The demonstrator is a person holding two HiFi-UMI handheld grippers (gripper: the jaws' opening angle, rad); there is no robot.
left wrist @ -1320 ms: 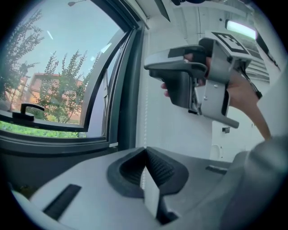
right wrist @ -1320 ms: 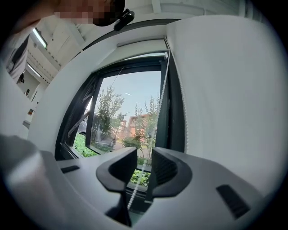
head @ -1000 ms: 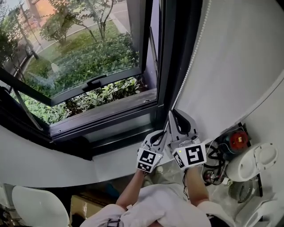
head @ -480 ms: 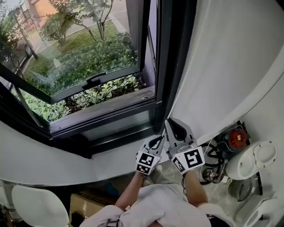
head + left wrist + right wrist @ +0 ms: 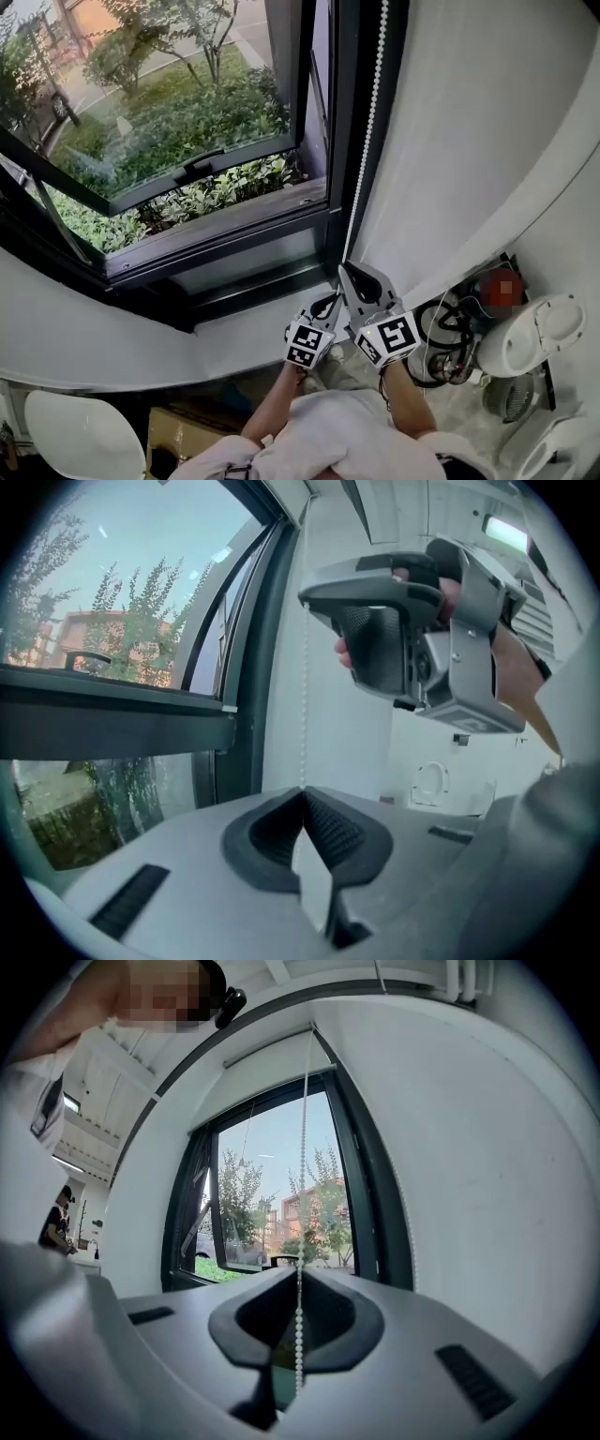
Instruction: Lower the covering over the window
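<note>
White bead chain runs down the edge of the window, between the dark frame and the wall, and both tools have it. The right gripper is uppermost, its jaws closed on the chain, which passes between the pads and hangs loose below them in the right gripper view. The left gripper sits just beneath and beside it, jaws pressed together with the chain running straight down into the pinch. Both are low, near the sill, so this looks like the bottom of a downward pull. Of the task, little shows as done: the glass is bare from sill to near the top in the right gripper view, with trees and a building plain through it, and the sash stands tilted open. The blind covers none of the pane and is probably rolled up above it. Most of the lowering is left, likely a fresh grip higher up and more pulls.
</note>
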